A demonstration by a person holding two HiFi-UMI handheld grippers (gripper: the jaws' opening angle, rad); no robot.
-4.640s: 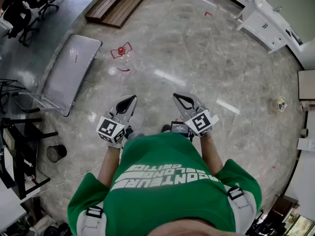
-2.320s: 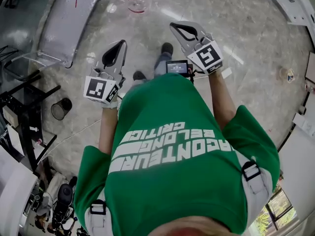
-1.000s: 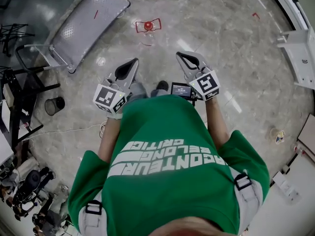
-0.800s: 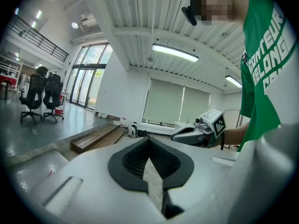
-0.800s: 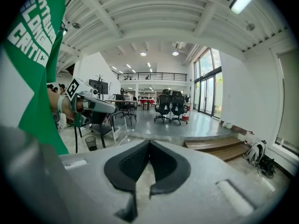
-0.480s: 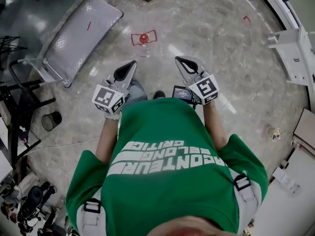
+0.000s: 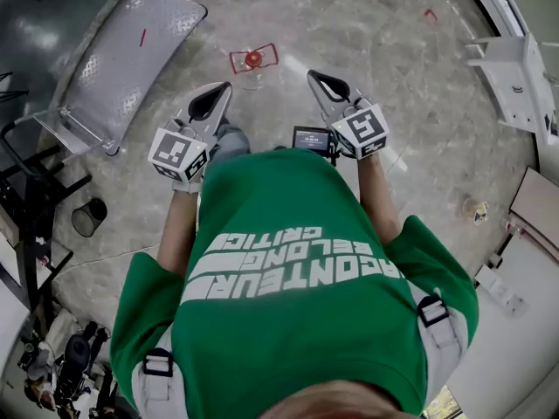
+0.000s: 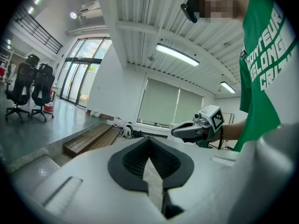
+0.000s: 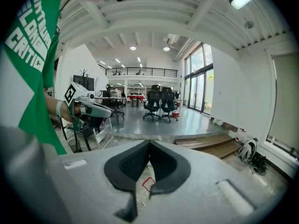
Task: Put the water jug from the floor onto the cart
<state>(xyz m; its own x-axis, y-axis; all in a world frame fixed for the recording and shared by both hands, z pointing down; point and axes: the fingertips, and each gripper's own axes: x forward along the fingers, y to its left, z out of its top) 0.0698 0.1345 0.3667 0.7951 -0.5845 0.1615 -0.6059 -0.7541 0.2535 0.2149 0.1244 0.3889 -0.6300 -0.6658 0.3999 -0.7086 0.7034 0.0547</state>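
The water jug [image 7: 252, 66], clear with a red cap, stands on the floor inside a red tape square, just ahead of both grippers. The flat grey cart [image 7: 122, 55] lies to its left. My left gripper [image 7: 224, 89] is shut and empty, its tips a little left of and short of the jug. My right gripper [image 7: 314, 77] is also shut and empty, to the jug's right. The left gripper view shows its shut jaws [image 8: 149, 140] and the right gripper [image 8: 195, 129] beyond. In the right gripper view the jaws [image 9: 149, 144] hide the jug; only the red tape [image 9: 148, 183] shows below them.
A white cabinet [image 7: 517, 66] stands at the right. A black bin [image 7: 87, 218] and a dark frame [image 7: 26, 190] are at the left. A wooden step [image 8: 93, 140] lies beyond the cart. Office chairs [image 9: 159, 104] and a backpack [image 9: 247, 150] are farther off.
The person has walked forward, and both shut grippers have moved ahead with them, closer to the jug. The jaws have stayed shut and empty.
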